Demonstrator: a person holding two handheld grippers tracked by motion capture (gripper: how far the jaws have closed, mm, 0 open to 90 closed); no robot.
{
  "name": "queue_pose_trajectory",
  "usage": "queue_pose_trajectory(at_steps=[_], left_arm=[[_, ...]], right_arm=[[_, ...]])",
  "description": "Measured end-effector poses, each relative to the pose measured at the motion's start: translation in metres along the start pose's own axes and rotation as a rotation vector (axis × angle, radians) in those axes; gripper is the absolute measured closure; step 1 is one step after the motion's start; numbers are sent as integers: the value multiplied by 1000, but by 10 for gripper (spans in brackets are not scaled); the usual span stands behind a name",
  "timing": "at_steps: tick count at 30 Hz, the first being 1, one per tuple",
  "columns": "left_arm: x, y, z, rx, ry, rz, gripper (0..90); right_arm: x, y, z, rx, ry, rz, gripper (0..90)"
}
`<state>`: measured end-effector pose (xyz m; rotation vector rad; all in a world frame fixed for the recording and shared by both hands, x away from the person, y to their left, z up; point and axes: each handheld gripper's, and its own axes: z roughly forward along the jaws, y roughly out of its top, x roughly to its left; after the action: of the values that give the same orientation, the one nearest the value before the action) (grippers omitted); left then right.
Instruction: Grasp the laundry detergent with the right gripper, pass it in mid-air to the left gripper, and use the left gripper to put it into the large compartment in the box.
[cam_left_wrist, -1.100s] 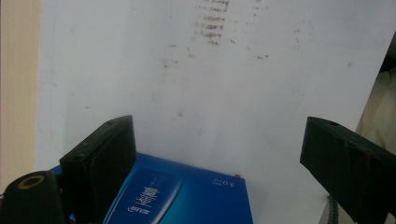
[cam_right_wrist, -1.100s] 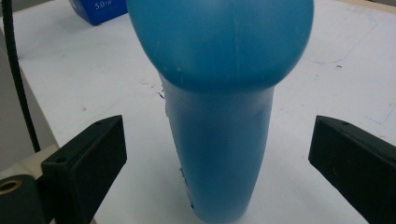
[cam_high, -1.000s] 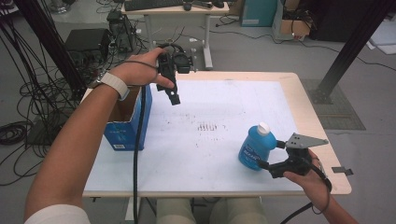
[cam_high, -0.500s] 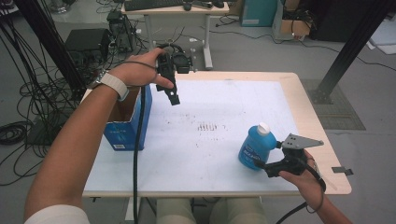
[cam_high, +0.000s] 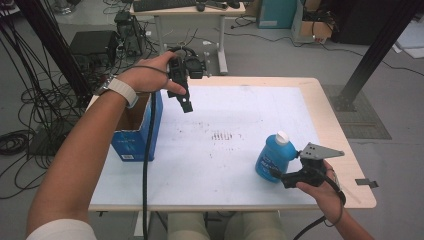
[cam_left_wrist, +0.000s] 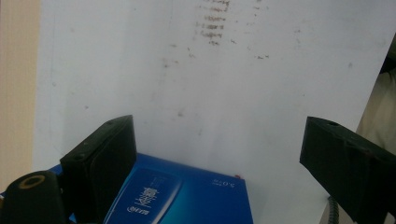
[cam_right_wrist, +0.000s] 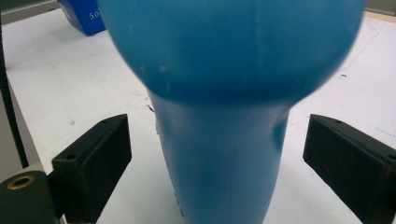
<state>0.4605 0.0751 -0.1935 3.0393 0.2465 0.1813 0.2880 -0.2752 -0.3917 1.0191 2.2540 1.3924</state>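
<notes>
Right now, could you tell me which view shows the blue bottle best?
The high view: the whole blue bottle with its white cap stands on the table. The right gripper view shows its body close up and blurred between the open jaws.

Blue bottle (cam_high: 271, 158) with white cap, seemingly upright, near table's right front.

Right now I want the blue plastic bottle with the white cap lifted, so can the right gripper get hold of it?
Probably yes. The right gripper already has the blue plastic bottle between its jaws, which have just been closing but do not yet touch its sides. Nothing stands between them on the white table.
</notes>
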Motion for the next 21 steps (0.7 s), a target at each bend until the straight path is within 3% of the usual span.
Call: queue_pose_trajectory(at_steps=[6,8,19,21], left_arm=[[-1,0,0,-2,2,-9,112],[0,1,-2,27,2,-3,112],[1,1,-1,28,-1,16,112],[0,0,-1,29,-8,-10,112]], right_arm=[[0,-1,3,-9,-3,1,93],[0,-2,5,-19,7,10,97],[0,-4,11,-47,13,12,143],[0,-5,12,-52,11,10,152]])
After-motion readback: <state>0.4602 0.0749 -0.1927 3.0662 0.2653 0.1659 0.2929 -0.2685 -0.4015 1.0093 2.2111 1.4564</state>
